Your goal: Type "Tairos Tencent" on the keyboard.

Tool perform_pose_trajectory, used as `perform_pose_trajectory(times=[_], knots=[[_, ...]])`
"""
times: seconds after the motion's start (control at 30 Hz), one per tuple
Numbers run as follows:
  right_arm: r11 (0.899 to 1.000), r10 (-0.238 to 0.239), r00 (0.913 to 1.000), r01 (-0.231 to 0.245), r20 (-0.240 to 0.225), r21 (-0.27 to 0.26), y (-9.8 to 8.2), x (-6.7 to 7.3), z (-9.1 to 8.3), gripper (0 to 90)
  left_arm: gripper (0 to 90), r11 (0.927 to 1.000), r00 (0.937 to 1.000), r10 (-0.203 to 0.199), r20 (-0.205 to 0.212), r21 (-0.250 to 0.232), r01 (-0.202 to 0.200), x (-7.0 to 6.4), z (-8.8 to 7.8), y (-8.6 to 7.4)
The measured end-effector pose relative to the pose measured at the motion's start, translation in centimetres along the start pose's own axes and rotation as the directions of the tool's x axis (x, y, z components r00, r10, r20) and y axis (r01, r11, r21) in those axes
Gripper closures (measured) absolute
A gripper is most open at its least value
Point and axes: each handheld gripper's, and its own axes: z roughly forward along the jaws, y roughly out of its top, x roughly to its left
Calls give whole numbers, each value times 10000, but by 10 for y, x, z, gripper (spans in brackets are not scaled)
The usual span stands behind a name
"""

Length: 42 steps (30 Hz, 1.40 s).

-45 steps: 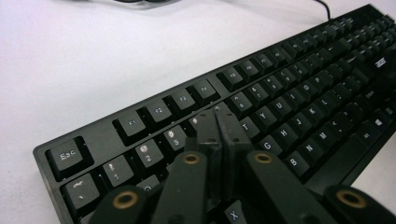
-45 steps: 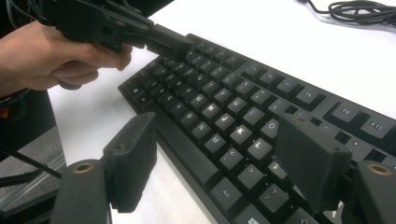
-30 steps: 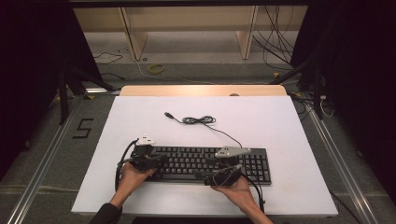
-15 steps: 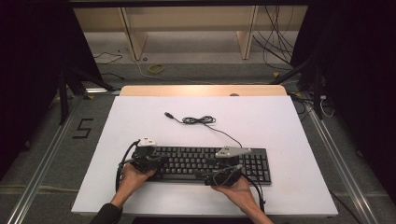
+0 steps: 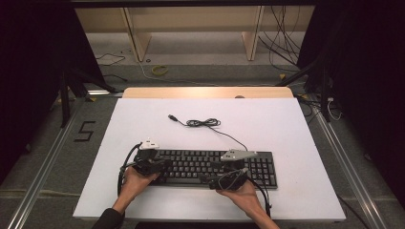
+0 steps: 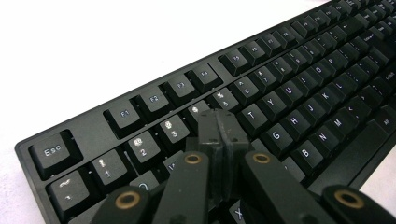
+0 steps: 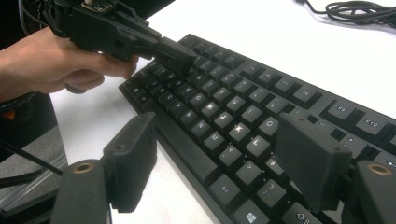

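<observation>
Our left gripper (image 6: 219, 133), jaws closed and empty, rests on the keyboard's (image 5: 200, 164) left keys; our right gripper (image 7: 219, 163), jaws open, straddles the keyboard's near edge.

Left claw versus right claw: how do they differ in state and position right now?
The left claw is shut, tips pressed together over the keyboard's number row; the right claw is open, its jaws straddling the front edge. The left works the keyboard's left end, the right its right half. Neither holds anything.
</observation>
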Motion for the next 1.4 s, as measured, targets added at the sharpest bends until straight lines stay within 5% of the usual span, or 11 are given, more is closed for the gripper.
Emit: perform_pose_trajectory(times=[0.37, 0.93, 1.4], knots=[[10000, 16, 10000, -16, -8, -2, 0, 1, 0, 305, 863, 9998, 9998, -108, 154, -166, 111, 0, -4, 1], [10000, -18, 9999, 18, -116, 24, 1, 2, 3, 319, 647, 9979, 9979, -272, 589, -566, 305, -2, -14, -1], [9994, -174, 9993, 183, -326, 288, 6, 9, 15, 463, 444, 9919, 9961, -508, 715, -1128, 587, -1, -28, -5]])
